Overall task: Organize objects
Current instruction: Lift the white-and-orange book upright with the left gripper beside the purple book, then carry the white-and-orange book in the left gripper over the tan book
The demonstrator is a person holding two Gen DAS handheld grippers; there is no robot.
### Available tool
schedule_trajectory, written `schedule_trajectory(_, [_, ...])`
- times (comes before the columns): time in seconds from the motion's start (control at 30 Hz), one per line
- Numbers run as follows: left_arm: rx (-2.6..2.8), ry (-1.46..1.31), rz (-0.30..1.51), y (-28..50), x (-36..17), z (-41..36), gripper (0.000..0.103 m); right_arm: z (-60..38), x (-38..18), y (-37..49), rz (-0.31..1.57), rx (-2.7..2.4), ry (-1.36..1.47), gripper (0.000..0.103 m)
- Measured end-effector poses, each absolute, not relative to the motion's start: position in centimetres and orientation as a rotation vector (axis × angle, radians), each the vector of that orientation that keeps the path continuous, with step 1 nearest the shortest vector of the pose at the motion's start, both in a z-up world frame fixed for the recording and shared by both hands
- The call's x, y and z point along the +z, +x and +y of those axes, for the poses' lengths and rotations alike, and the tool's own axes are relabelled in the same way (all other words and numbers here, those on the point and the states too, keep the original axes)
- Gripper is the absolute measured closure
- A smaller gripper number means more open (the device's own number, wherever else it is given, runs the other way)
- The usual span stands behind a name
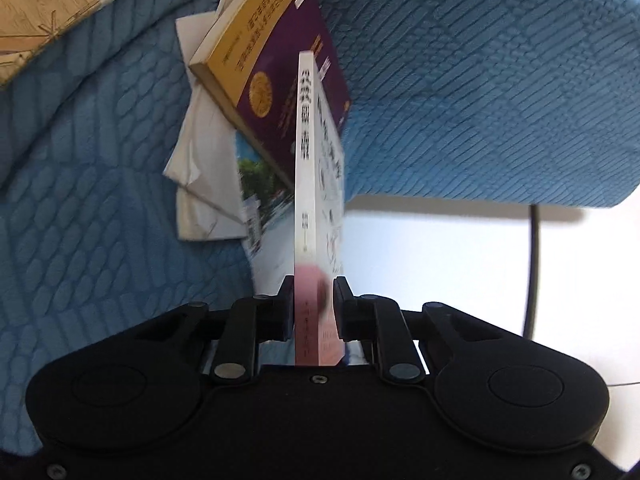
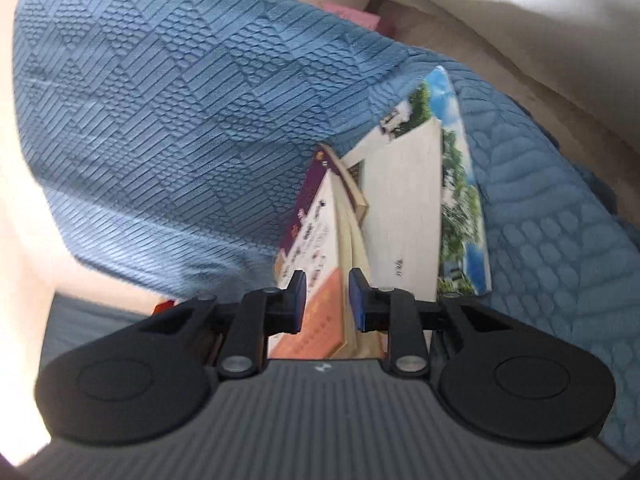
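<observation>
My left gripper (image 1: 313,304) is shut on a white book (image 1: 306,168) with a pink lower cover, held by its spine end above the blue textured bedspread (image 1: 460,80). Beyond it lie a purple-and-yellow book (image 1: 272,68), a landscape-cover book (image 1: 260,192) and white papers (image 1: 200,160). In the right wrist view my right gripper (image 2: 327,300) is shut on the same white-and-orange book (image 2: 320,248) at its page edge. The purple book (image 2: 310,184), a white sheet (image 2: 400,208) and the landscape book (image 2: 460,184) lie behind it.
A yellowish illustrated book (image 1: 44,12) lies at the upper left of the left wrist view. White floor (image 1: 440,256) and a dark cable (image 1: 534,264) show past the bed edge. A pink object (image 2: 352,16) sits beyond the bedspread (image 2: 168,112).
</observation>
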State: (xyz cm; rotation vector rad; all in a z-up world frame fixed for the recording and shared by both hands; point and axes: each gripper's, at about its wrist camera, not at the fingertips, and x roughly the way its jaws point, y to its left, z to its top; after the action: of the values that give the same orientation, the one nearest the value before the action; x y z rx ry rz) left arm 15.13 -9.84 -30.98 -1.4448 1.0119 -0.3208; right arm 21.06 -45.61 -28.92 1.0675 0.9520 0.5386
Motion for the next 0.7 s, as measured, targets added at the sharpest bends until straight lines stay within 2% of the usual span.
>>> schedule_trajectory(0.47, [-0.303, -1.382, 0.988, 13.7, -27.8, -8.8, 0.090, -43.2, -25.5, 15.9, 0.941, 0.373, 1.064, 0.075])
schedule_trajectory(0.5, [-0.302, -1.383, 0.989, 13.7, -27.6, -8.7, 0.090, -43.0, -25.1, 15.3, 0.940, 0.357, 1.070, 0.072])
schedule_trajectory(0.57, [-0.297, -1.370, 0.987, 13.6, -27.3, -8.4, 0.090, -42.8, -24.8, 14.1, 0.946, 0.334, 1.125, 0.052])
schedule_trajectory(0.6, [-0.294, -1.363, 0.986, 13.4, -27.1, -8.3, 0.090, -42.8, -24.7, 13.6, 0.946, 0.334, 1.155, 0.034])
schedule_trajectory(0.63, [-0.293, -1.357, 0.985, 13.2, -27.0, -8.3, 0.090, -42.6, -24.6, 13.1, 0.944, 0.338, 1.182, 0.025])
schedule_trajectory(0.7, [-0.290, -1.350, 0.984, 13.0, -26.8, -8.3, 0.090, -42.3, -24.4, 12.2, 0.933, 0.329, 1.204, 0.026])
